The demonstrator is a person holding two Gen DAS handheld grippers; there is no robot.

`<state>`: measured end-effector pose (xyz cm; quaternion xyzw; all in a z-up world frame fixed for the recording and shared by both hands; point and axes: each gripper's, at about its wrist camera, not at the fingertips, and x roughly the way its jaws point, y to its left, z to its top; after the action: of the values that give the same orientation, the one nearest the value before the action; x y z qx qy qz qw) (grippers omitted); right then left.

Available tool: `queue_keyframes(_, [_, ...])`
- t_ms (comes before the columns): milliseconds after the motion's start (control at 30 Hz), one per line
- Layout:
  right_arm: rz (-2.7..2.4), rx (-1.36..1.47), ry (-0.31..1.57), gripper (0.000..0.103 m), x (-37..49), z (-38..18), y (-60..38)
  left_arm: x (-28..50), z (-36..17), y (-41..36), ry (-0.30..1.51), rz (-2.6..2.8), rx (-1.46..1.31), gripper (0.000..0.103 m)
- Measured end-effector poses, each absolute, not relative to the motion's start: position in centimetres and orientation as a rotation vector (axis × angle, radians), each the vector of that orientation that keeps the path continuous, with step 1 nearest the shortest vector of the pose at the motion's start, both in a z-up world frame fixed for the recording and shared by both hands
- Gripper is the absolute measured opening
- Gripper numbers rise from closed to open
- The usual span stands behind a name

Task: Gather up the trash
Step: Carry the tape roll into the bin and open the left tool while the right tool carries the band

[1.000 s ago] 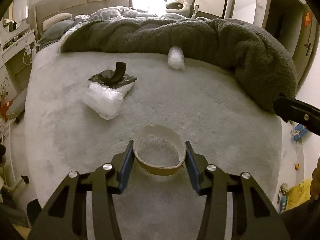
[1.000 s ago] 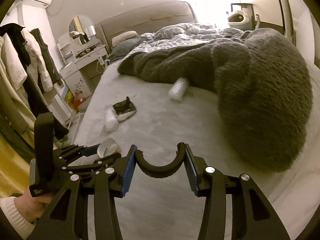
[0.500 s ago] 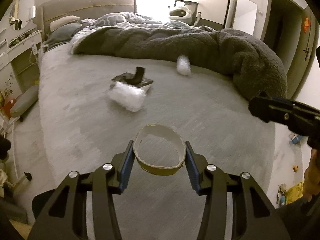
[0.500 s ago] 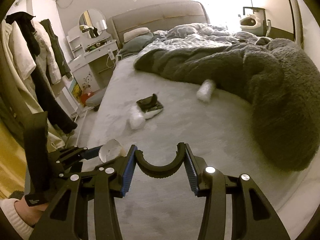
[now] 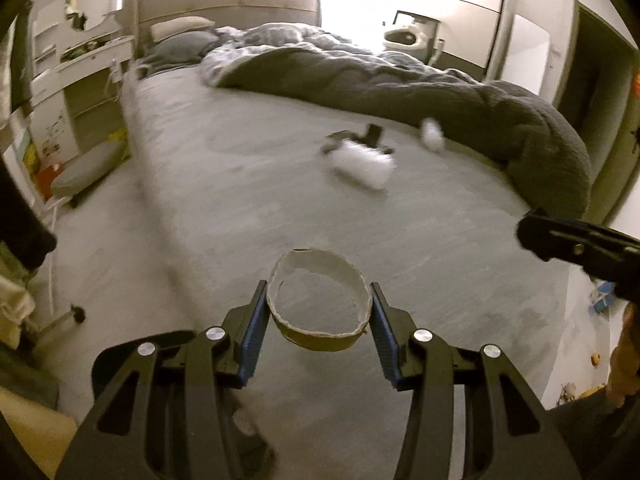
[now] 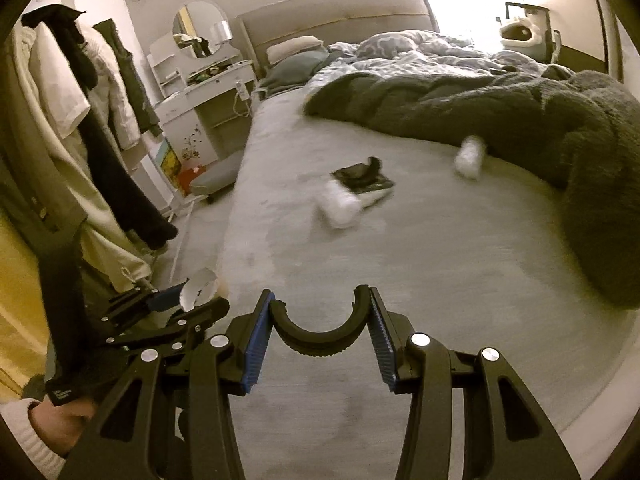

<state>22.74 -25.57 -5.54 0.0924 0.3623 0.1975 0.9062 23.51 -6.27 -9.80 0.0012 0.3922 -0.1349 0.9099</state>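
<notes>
Grey bed (image 5: 248,184) is filling both views, a dark fleece blanket (image 6: 520,120) lying bunched along its far side. Left tongs (image 5: 319,312) are gripping a cardboard tape ring (image 5: 319,300) above the bed. Right tongs (image 6: 320,322) are pinching a black curved plastic piece (image 6: 320,336). Farther off, a white wad (image 6: 340,204), a black wrapper (image 6: 362,178) and a white roll (image 6: 469,158) are lying on the bed, blurred.

I saw blue ribbed pads (image 5: 252,340) on my black left gripper (image 5: 319,334), clamped around a white-lined, tan-sided cardboard ring (image 5: 319,320). My right gripper (image 6: 321,336), black with blue pads too, pinched a black curved plastic piece (image 6: 320,338). Ahead lay pale grey bedsheet (image 6: 420,280), dark grey fuzzy blanket (image 6: 520,120) and crumpled white plastic wrap (image 6: 340,206).
</notes>
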Motion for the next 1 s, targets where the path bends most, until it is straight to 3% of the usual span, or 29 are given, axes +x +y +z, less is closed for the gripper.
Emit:
queue_keyframes(633, [0.543,0.143,0.800,0.047,21.4,-6.1,-13.9,21.4,-14.4,6.3,0.940,-0.093,-0.110,0.051])
queue_keyframes(1000, [0.612,0.127,0.825,0.047,22.4,-6.8,-8.6,21.1,-20.3,11.7,1.122,-0.020,-0.122,0.051])
